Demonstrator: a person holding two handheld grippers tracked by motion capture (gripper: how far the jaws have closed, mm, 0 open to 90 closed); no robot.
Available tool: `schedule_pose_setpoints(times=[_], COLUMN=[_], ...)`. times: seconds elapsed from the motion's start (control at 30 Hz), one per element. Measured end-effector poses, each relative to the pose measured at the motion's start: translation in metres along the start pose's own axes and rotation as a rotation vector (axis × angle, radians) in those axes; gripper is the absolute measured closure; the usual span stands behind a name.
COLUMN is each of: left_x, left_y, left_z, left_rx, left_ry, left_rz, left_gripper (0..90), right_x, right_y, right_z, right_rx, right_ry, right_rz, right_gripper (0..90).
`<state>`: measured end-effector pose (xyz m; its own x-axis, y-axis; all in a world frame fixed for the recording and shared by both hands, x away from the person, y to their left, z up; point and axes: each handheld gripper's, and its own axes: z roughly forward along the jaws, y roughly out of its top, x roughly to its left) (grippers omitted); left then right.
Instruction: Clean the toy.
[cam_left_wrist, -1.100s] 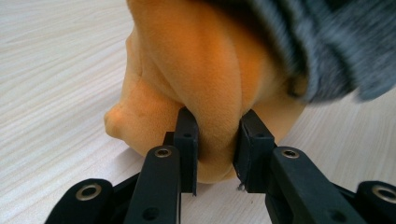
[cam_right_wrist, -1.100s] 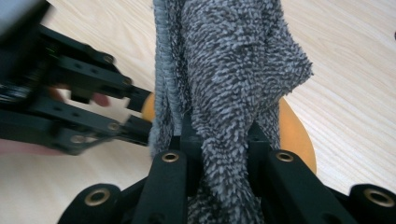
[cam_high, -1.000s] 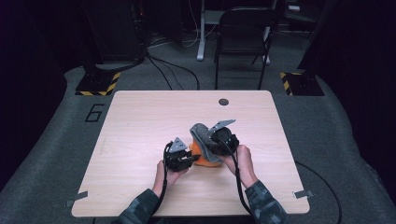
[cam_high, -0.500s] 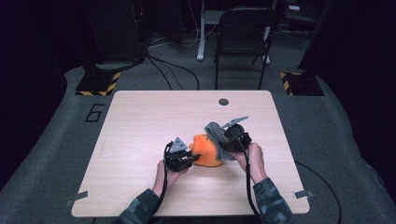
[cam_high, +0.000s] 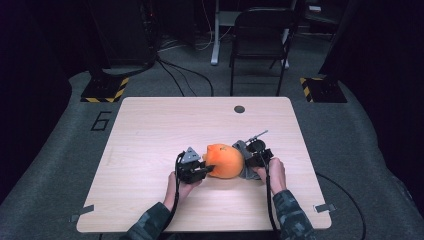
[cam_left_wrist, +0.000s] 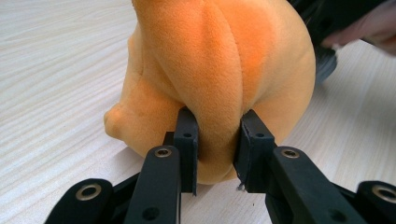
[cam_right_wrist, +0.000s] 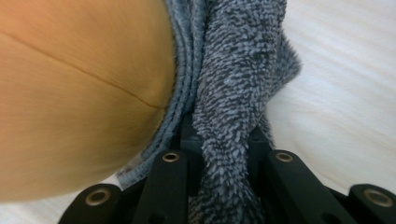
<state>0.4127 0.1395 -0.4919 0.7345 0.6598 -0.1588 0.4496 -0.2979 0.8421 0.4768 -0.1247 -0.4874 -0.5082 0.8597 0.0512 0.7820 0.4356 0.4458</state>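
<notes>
An orange plush toy (cam_high: 225, 160) lies on the wooden table (cam_high: 150, 130), between my two grippers. My left gripper (cam_high: 205, 169) is shut on a fold of the orange plush (cam_left_wrist: 219, 93), its jaws pinching the fabric near the bottom. A grey fuzzy cloth (cam_high: 243, 155) sits against the toy's right side. My right gripper (cam_high: 250, 162) is shut on that grey cloth (cam_right_wrist: 233, 116), which bunches up between its jaws beside the orange plush (cam_right_wrist: 70, 93).
A small dark round hole (cam_high: 239, 109) sits near the table's far edge. A black chair (cam_high: 260, 40) stands behind the table. Yellow-black floor markers (cam_high: 105, 90) lie at the far corners, and cables run on the floor.
My right gripper has pulled to the right with the grey cloth, uncovering the orange plush. The left gripper has held its grip on the toy.
</notes>
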Motion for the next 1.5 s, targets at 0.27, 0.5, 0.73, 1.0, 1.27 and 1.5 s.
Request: schedule_pose_setpoints(times=[0.27,0.5,0.73,1.0,1.27,1.5], left_x=[0.001,0.001,0.001,0.002,0.000,0.004], left_y=[0.000,0.000,-0.001,-0.001,-0.002,-0.008], left_z=[0.000,0.000,0.001,0.001,-0.001,0.003], left_rx=[-0.008,-0.008,-0.002,-0.011,-0.023,0.002], left_ry=[0.002,0.004,0.011,-0.001,0.038,0.067], left_rz=[-0.008,-0.001,-0.002,0.016,0.154,0.214], left_gripper=[72.4,72.3,71.7,63.7,33.0,15.4], right_x=[-0.005,0.009,0.058,0.057,0.052,0.051], right_y=[0.003,0.014,0.021,0.020,0.021,0.021], right_z=[-0.020,-0.085,-0.080,-0.066,-0.062,-0.061], right_rx=[-0.040,-0.261,-0.217,-0.217,-0.217,-0.217], right_ry=[-0.024,-0.002,0.048,0.023,0.027,0.026], right_rz=[-0.007,-0.051,-0.193,-0.180,-0.171,-0.165], right_gripper=[76.0,76.0,76.1,76.5,76.5,76.5])
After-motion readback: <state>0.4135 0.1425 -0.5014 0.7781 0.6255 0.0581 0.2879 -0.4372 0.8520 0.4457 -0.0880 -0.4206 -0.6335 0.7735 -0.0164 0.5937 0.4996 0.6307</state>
